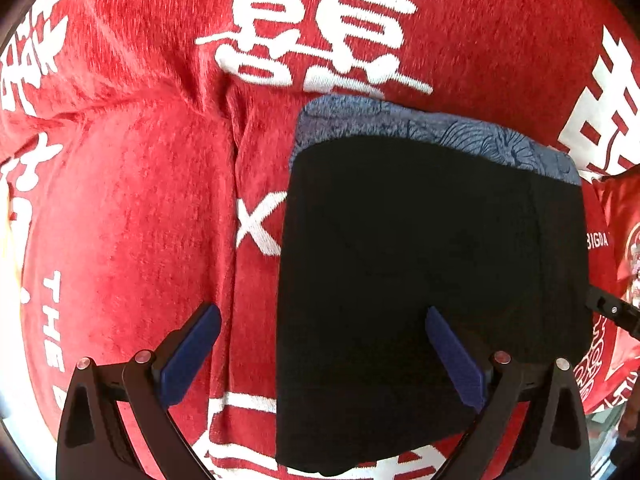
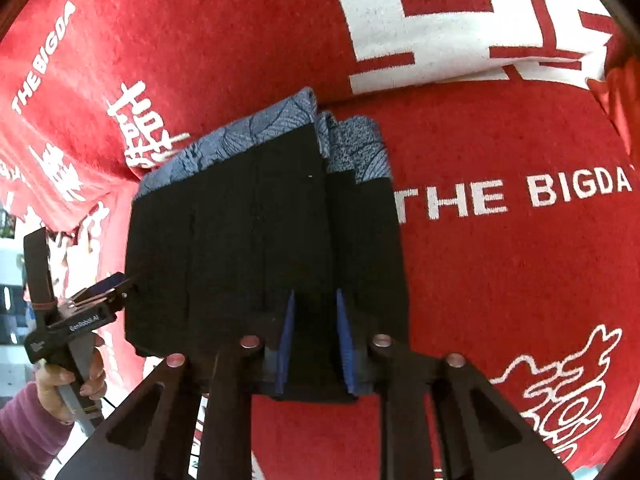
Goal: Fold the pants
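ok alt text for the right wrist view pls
The right gripper is clamped on the near edge of black folded pants with a blue patterned waistband, lying on a red blanket printed with white characters and "THE BIGDA". At the left, a person's hand holds the left gripper beside the pants.
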The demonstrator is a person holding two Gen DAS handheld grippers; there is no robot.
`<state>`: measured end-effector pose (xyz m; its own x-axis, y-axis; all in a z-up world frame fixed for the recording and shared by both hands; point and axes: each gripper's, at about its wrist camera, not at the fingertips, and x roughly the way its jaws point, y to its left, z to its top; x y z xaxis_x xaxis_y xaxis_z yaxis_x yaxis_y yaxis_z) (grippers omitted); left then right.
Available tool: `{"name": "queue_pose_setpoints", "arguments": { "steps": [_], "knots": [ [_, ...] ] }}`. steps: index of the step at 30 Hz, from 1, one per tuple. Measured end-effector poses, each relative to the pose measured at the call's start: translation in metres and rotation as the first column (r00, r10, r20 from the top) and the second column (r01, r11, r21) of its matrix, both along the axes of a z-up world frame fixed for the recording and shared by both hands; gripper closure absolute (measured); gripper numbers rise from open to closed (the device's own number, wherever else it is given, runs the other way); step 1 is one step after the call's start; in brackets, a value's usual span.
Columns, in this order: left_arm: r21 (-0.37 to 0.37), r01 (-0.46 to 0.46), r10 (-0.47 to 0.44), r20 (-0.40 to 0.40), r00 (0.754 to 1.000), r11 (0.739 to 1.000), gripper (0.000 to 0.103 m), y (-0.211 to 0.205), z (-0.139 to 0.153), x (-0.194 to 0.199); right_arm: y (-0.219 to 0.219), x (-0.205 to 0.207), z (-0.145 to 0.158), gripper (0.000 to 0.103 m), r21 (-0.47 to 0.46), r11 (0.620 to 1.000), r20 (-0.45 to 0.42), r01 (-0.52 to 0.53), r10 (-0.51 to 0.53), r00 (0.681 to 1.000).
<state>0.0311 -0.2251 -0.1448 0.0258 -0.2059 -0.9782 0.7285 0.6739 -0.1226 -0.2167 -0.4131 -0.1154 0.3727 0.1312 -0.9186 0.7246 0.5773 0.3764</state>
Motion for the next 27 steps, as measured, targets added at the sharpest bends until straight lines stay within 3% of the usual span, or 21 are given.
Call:
{"name": "queue_pose_setpoints", "arguments": {
  "steps": [7,9,11,13,20,27],
  "knots": [
    [-0.001,-0.001,0.001,-0.07,0.998,1.0,0.001,-0.001,-0.01,0.005,0.005,-0.016,0.0,0.078,0.062,0.997,0.018,0.053,-0.054,0.998],
    [-0.006,-0.009,0.009,-0.094,0.996,1.0,0.001,0.0,-0.013,0.007,0.01,-0.02,0.003,0.072,0.062,0.996,0.012,0.057,-0.058,0.998],
    [-0.006,-0.018,0.018,-0.106,0.994,1.0,0.001,0.001,-0.015,0.009,0.014,-0.021,0.005,0.054,0.06,0.996,0.006,0.061,-0.062,0.998],
    [-0.006,-0.025,0.024,-0.11,0.994,1.0,0.001,0.002,-0.018,0.011,0.018,-0.023,0.005,0.043,0.06,0.996,-0.009,0.067,-0.066,0.998],
    [0.004,-0.029,0.03,-0.108,0.994,1.0,0.001,0.001,-0.018,0.011,0.019,-0.028,0.002,0.04,0.088,0.992,-0.008,0.095,-0.094,0.995],
    [0.007,-0.012,0.013,-0.088,0.996,1.0,0.001,-0.004,0.003,0.009,0.014,-0.029,0.005,0.039,0.079,0.994,-0.009,0.081,-0.08,0.997]
  ]
}}
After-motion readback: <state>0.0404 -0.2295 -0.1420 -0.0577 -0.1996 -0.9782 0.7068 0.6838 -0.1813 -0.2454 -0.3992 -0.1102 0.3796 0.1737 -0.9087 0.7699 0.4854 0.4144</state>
